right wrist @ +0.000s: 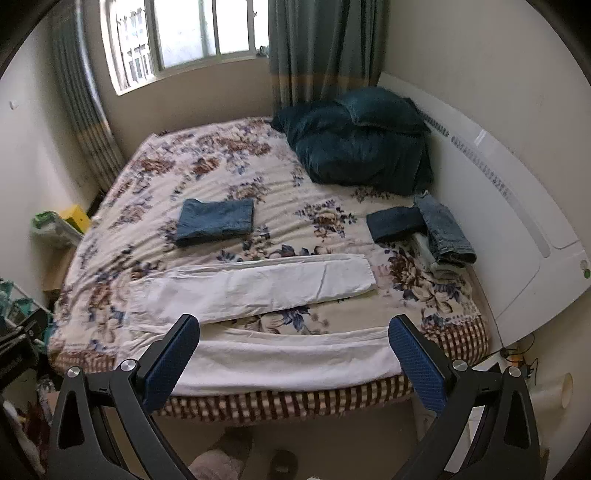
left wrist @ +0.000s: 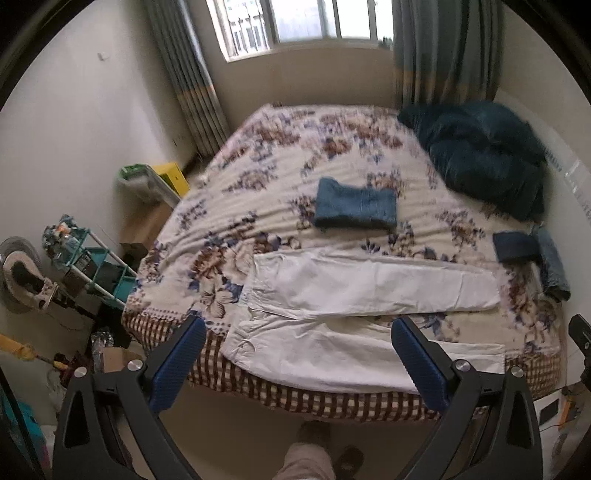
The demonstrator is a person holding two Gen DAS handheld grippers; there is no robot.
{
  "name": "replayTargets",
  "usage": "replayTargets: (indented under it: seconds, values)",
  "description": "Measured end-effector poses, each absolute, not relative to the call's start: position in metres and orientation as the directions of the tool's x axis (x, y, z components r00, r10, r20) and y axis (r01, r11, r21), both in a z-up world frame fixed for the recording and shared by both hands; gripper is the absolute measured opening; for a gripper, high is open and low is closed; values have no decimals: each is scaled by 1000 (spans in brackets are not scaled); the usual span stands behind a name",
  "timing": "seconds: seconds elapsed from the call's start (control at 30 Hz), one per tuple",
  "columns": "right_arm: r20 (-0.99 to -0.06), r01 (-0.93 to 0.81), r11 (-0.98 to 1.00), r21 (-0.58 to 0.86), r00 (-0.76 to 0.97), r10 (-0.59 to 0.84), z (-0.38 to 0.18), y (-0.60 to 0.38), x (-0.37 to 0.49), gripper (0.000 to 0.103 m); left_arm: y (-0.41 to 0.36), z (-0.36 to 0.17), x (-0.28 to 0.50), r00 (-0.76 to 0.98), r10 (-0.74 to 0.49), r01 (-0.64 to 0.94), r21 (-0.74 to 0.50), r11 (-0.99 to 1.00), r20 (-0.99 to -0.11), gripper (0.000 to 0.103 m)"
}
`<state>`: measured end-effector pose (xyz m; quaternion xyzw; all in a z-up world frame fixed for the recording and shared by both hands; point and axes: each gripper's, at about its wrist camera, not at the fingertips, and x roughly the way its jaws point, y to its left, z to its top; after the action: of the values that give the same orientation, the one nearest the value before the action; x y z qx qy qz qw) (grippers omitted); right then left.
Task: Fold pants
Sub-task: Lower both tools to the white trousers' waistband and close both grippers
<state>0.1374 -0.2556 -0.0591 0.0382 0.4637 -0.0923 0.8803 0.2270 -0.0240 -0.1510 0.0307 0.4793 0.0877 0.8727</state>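
We are hovering over the white pants (left wrist: 354,291).
We are holding left gripper (left wrist: 297,328) and right gripper (right wrist: 293,328) level above the bed (right wrist: 229,155) edge, jaws spread, gripping nothing.

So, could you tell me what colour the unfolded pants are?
White pants; clearest in the left wrist view.

Floral bed (right wrist: 229,155) vs plain walls; daylit window (right wrist: 184,33) w/ grey-green curtains (right wrist: 321,51)
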Motion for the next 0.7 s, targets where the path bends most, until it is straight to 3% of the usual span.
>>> replayTargets:
  seconds: [0.47, 0.7]
  values:
    - [-931, 256, 959, -121, 307, -200, -260, -263, 400, 103, -22, -299, 439, 331, 154, 3, 164, 986, -931, 103]
    - [-972, 156, 979, -131, 176, -158, -370, -246, 510, 103, -43, -404, 533, 295, 255, 156, 310, 938, -921, 103]
